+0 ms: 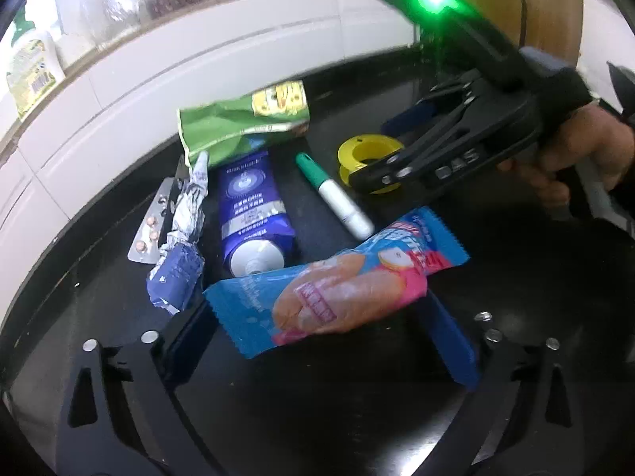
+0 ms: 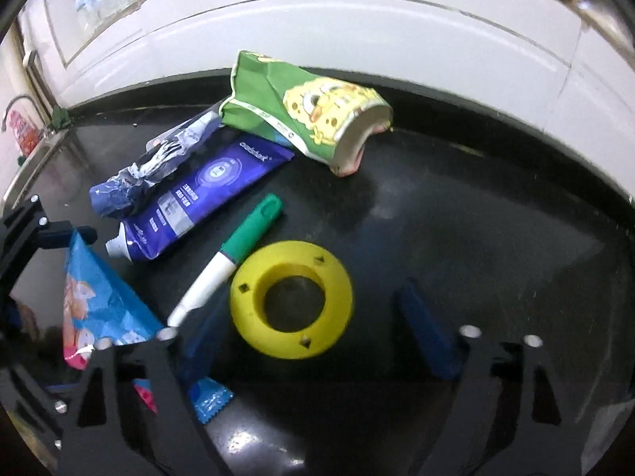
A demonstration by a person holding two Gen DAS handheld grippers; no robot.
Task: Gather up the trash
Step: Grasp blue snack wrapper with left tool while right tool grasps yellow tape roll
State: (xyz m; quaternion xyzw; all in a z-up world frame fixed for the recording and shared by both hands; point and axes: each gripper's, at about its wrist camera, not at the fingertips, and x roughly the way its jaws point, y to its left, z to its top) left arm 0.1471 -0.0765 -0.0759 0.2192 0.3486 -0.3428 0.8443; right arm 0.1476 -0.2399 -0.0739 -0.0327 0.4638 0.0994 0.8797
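A blue and pink snack wrapper (image 1: 337, 281) lies on the black counter between the open jaws of my left gripper (image 1: 317, 341); it also shows in the right wrist view (image 2: 99, 309). A yellow ring spool (image 2: 291, 297) lies between the open jaws of my right gripper (image 2: 317, 329), also in the left wrist view (image 1: 365, 154), where the right gripper (image 1: 381, 154) hangs over it. Behind lie a green-capped marker (image 2: 234, 258), a blue toothpaste tube (image 2: 206, 194), a crumpled blue foil wrapper (image 2: 143, 182), a green SpongeBob carton (image 2: 309, 115) and a pill blister (image 1: 152, 226).
A white tiled wall (image 2: 357, 31) runs behind the black counter (image 2: 476, 218). A sink with a tap (image 2: 24, 127) is at the far left. Jars and a bottle (image 1: 31, 71) stand on a ledge above. A wooden board (image 1: 547, 12) leans at the back right.
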